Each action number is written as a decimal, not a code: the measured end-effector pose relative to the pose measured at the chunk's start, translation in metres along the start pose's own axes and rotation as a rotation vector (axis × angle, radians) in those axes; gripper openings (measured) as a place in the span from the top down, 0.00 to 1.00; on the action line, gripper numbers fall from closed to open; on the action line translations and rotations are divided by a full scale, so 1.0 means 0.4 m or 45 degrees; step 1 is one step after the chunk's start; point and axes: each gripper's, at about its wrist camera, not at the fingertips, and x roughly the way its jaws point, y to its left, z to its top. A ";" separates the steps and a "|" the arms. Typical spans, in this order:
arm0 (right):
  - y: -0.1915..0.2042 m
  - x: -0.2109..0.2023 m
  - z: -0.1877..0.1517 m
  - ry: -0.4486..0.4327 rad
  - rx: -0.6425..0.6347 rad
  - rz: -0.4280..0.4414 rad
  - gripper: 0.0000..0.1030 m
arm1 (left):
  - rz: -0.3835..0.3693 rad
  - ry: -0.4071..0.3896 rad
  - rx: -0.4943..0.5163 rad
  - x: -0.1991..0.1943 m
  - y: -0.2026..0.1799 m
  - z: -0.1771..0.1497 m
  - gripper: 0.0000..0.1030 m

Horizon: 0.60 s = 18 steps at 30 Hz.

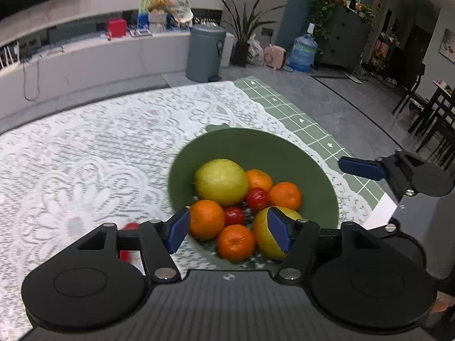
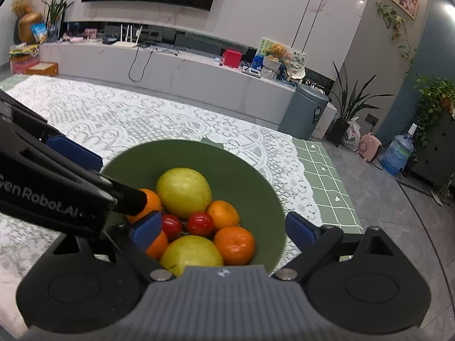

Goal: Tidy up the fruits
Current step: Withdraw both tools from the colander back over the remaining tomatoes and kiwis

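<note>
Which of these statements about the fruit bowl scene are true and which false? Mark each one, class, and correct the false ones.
1. The green bowl holds four oranges. True.
2. The left gripper is shut on an orange. False: its jaws stand open, gripping nothing.
3. Two small red fruits lie among the oranges. True.
4. The bowl stands on a bare wooden table. False: it stands on a white lace cloth.
5. The right gripper is open. True.
</note>
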 end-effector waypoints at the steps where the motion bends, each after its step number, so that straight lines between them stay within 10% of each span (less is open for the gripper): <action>1: 0.007 -0.009 -0.002 -0.006 0.012 0.007 0.10 | 0.012 -0.012 0.004 -0.010 0.004 -0.004 0.28; 18: 0.149 -0.103 -0.010 -0.045 0.107 0.194 0.04 | 0.223 -0.174 -0.097 -0.138 0.117 -0.136 0.27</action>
